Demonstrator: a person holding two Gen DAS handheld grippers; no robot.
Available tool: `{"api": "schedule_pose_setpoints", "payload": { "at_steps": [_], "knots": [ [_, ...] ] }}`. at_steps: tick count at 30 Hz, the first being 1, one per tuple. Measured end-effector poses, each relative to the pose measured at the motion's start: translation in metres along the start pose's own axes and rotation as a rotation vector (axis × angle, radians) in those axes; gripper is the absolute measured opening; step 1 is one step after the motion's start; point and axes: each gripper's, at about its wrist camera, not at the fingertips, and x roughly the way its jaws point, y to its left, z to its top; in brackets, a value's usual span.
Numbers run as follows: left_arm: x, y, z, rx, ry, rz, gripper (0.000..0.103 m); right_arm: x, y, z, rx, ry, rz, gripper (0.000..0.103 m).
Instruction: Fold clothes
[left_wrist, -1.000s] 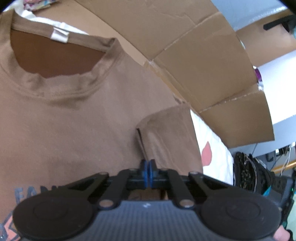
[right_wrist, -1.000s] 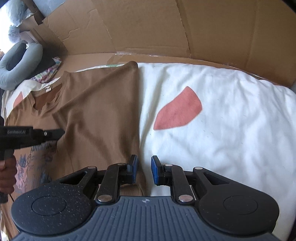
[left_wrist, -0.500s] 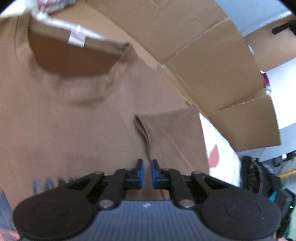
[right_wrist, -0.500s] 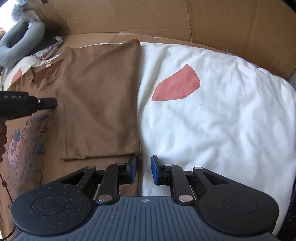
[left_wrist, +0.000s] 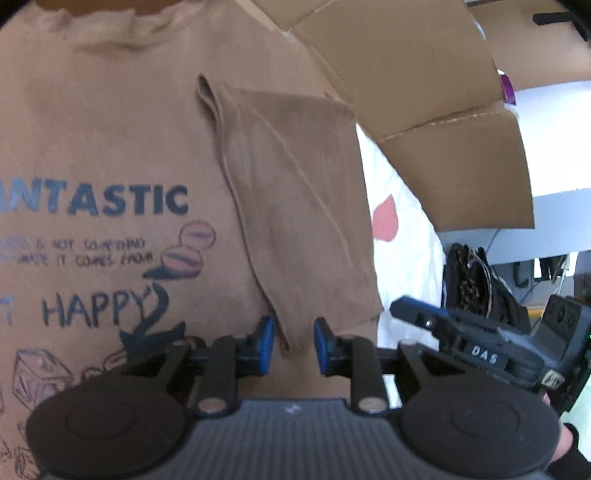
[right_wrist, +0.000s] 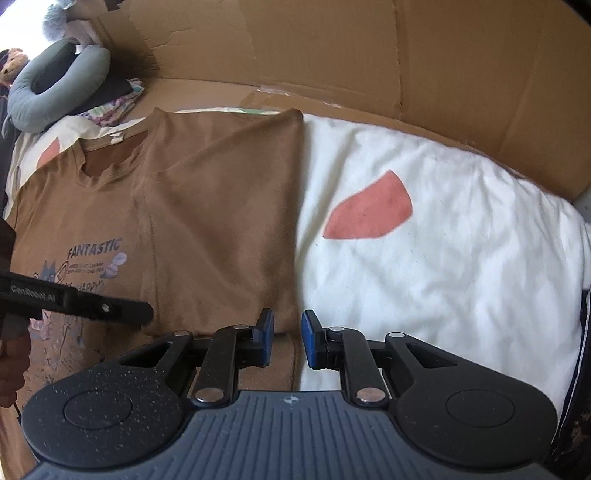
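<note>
A brown T-shirt (right_wrist: 110, 206) lies flat on a white cover (right_wrist: 443, 258) with salmon-coloured patches, its right side folded over onto the front as a plain brown panel (right_wrist: 221, 221). The right wrist view takes in the whole garment: the collar with its small white label towards the far left, the folded panel's straight outer edge along the white cover, cardboard walls (right_wrist: 332, 55) behind, and a grey neck pillow (right_wrist: 55, 85) on a pile of cloth in the far left corner. The left wrist view sits much closer and shows what the other cannot read: the chest print with the words "ANTASTIC" and "HAPPY" (left_wrist: 92, 310) and drawn coffee beans. The left gripper (left_wrist: 293, 343) hangs over the near corner of the folded panel, its blue-padded jaws apart with the corner's edge between them, nothing pinched. The right gripper (right_wrist: 287, 338) hovers at the panel's lower outer corner, jaws likewise parted and empty. Each camera catches the other gripper at its frame edge.
</note>
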Motion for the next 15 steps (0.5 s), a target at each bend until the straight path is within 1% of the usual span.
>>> {"api": "schedule_pose_setpoints", "payload": {
  "at_steps": [1,2,7,11,15],
  "knots": [
    [0.002,-0.001,-0.001,0.004,0.002,0.008,0.011,0.000,0.001,0.002,-0.004,-0.003,-0.001,0.023],
    [0.003,-0.001,-0.001,0.008,0.004,0.017,0.005,0.001,0.002,0.003,-0.009,-0.005,-0.002,0.023],
    [-0.006,-0.001,-0.004,0.020,-0.003,0.019,0.004,0.004,0.009,0.010,-0.033,-0.020,-0.006,0.023],
    [-0.014,0.001,-0.007,0.023,-0.007,0.024,0.004,0.016,0.014,0.013,-0.052,-0.023,-0.006,0.023],
    [-0.013,0.007,-0.007,-0.002,0.006,0.029,0.005,0.035,0.018,0.010,-0.078,-0.002,-0.039,0.022]
  ]
}}
